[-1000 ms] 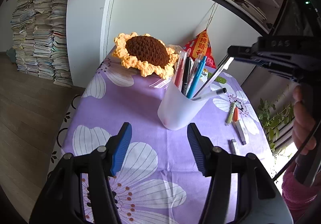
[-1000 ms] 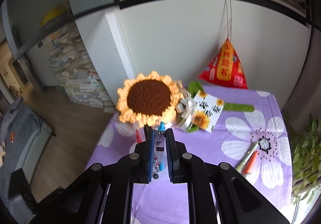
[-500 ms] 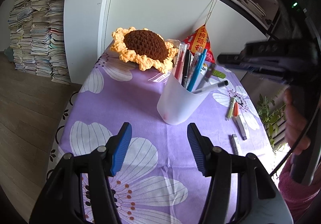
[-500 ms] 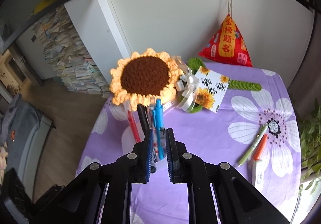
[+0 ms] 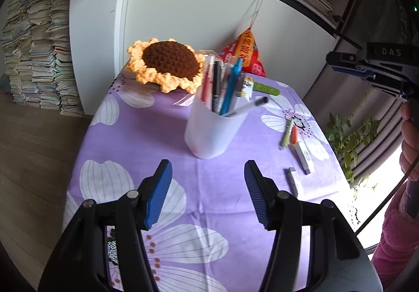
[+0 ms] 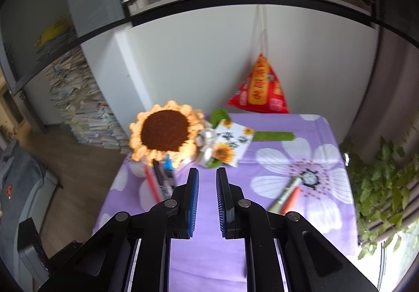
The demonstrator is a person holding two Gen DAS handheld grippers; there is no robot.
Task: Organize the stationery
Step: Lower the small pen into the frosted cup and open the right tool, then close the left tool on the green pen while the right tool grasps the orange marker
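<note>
Crocheted sunflower (image 5: 167, 65), smooth tapered cup (image 5: 212, 132)

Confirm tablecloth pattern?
Purple tablecloth with large white flowers; clearest in the left wrist view.

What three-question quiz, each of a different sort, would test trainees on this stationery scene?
1. True or false: the left gripper holds a pen.
2. The white cup stands: A) on its side B) upright with pens in it C) on the floor.
3. Fill in: the green pen and orange pen lie on the purple ____.

Key: 1 false; 2 B; 3 tablecloth.
</note>
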